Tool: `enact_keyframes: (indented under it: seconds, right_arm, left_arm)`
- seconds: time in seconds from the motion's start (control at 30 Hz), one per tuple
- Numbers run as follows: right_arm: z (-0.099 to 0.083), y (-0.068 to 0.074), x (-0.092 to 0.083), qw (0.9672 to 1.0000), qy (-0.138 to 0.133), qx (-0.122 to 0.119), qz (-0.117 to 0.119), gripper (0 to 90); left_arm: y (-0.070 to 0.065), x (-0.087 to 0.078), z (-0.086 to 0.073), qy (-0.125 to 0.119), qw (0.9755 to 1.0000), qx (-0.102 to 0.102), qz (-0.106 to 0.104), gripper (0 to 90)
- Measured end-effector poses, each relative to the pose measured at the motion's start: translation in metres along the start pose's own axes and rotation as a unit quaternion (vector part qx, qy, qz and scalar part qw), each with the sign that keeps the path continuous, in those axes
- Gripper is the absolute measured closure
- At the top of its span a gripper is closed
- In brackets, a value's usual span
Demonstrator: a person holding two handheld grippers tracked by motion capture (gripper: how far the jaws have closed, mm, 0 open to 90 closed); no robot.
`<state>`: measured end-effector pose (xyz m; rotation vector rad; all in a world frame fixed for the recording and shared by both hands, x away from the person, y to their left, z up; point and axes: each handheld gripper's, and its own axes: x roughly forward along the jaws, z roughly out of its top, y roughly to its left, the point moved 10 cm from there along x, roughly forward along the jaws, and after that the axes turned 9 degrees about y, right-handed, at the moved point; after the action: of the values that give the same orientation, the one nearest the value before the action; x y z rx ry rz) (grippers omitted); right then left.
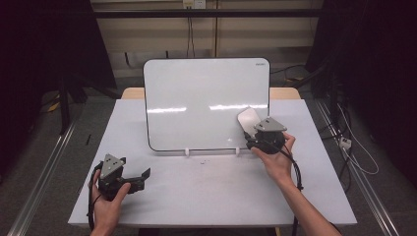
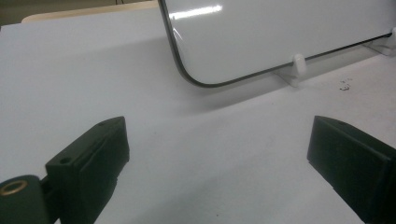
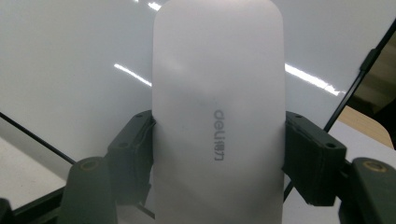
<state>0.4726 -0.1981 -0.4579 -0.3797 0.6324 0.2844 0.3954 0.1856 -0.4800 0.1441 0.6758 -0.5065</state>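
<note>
A white whiteboard (image 1: 206,101) leans upright on two small white feet (image 1: 187,152) at the middle of the table. My right gripper (image 1: 252,129) is shut on a white eraser (image 1: 248,119) and holds it against the board's lower right part. In the right gripper view the eraser (image 3: 218,116) sits squeezed between both black pads (image 3: 135,154), with the board (image 3: 74,60) right behind it. My left gripper (image 1: 141,178) rests open near the table's front left, with nothing between its fingers. Its own view shows the jaws wide apart, facing the board's lower left corner (image 2: 191,79).
The white table (image 1: 211,191) has bare room in front of the board. A small dark mark (image 2: 344,86) lies on the table by the board's foot (image 2: 296,68). Metal rails and cables (image 1: 351,147) run on the floor at both sides.
</note>
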Motion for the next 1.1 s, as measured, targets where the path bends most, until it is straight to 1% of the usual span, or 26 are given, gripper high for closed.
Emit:
enact_keyframes:
  seconds: [0.13,0.2,0.27,0.37,0.43,0.5,0.57,0.6,0.63,0.67,0.7,0.73,0.77,0.8,0.83,0.87,0.93,1.03,1.1]
  right_arm:
    - [0.000,0.000,0.000,1.0000,0.002,-0.001,-0.002,31.7]
    - [0.000,0.000,0.000,1.0000,0.002,-0.002,-0.001,31.6]
    - [-0.001,0.000,0.001,1.0000,0.004,-0.002,0.000,31.4]
    - [-0.002,0.002,0.004,1.0000,0.009,-0.003,0.000,30.3]
    - [-0.002,0.002,0.005,0.9999,0.009,0.005,0.007,30.0]
    - [-0.002,0.001,0.004,0.9999,0.009,0.006,0.010,29.7]
    - [-0.002,0.002,0.004,0.9999,0.007,0.009,0.011,29.0]
    - [-0.001,0.001,0.003,0.9998,0.004,0.014,0.014,28.5]
    - [0.000,0.001,0.002,0.9996,0.001,0.018,0.020,27.8]
    - [0.000,0.001,0.001,0.9995,0.000,0.021,0.025,26.4]
    - [0.000,0.002,0.001,0.9994,0.001,0.022,0.027,24.4]
    - [-0.001,0.003,0.001,0.9991,0.004,0.024,0.035,21.7]
    - [-0.002,0.003,0.002,0.9988,0.006,0.029,0.040,21.3]
    - [-0.002,0.003,0.001,0.9987,0.006,0.033,0.039,21.0]
    - [-0.001,0.003,0.001,0.9986,0.003,0.033,0.042,19.1]
    - [-0.001,0.003,0.000,0.9985,0.004,0.034,0.043,17.5]
    - [0.002,0.004,-0.003,0.9978,-0.005,0.040,0.052,14.0]
    - [0.004,0.005,-0.008,0.9967,-0.013,0.048,0.064,11.6]
    - [0.004,0.004,-0.010,0.9962,-0.015,0.053,0.068,10.2]
  left_arm:
    - [-0.001,0.001,0.001,0.001,1.0000,0.003,-0.002,5.5]
    - [-0.002,0.003,0.001,0.002,1.0000,-0.001,-0.003,5.6]
    - [-0.002,0.003,0.000,0.006,1.0000,0.001,-0.002,5.6]
    - [-0.002,0.003,0.001,0.004,1.0000,-0.001,-0.002,5.6]
    - [-0.001,0.003,0.001,0.003,1.0000,-0.001,-0.002,5.6]
    - [-0.001,0.002,0.000,0.004,1.0000,0.001,-0.003,5.5]
    - [0.000,0.001,0.000,0.002,1.0000,-0.002,-0.002,5.6]
    - [0.000,0.000,-0.001,0.007,1.0000,0.001,-0.003,5.6]
    - [0.000,0.001,0.001,0.000,1.0000,0.000,-0.002,5.5]
    - [0.000,0.000,0.001,0.000,1.0000,0.001,-0.003,5.5]
    - [0.000,-0.001,0.001,-0.002,1.0000,0.002,-0.002,5.6]
    - [0.000,-0.001,0.001,-0.003,1.0000,-0.001,-0.004,5.6]
    - [0.000,-0.001,0.000,-0.002,1.0000,-0.002,-0.002,5.6]
    - [0.000,-0.001,0.000,-0.001,1.0000,-0.003,-0.002,5.6]
    - [0.001,-0.001,-0.002,0.006,1.0000,0.001,-0.006,5.5]
    - [0.001,0.000,-0.002,0.003,1.0000,-0.002,-0.004,5.5]
    - [0.003,-0.001,-0.003,0.002,1.0000,-0.004,-0.003,5.6]
    - [0.006,-0.002,-0.003,-0.002,1.0000,-0.008,-0.005,5.5]
    - [0.007,-0.002,-0.004,0.002,0.9999,-0.008,-0.006,5.5]
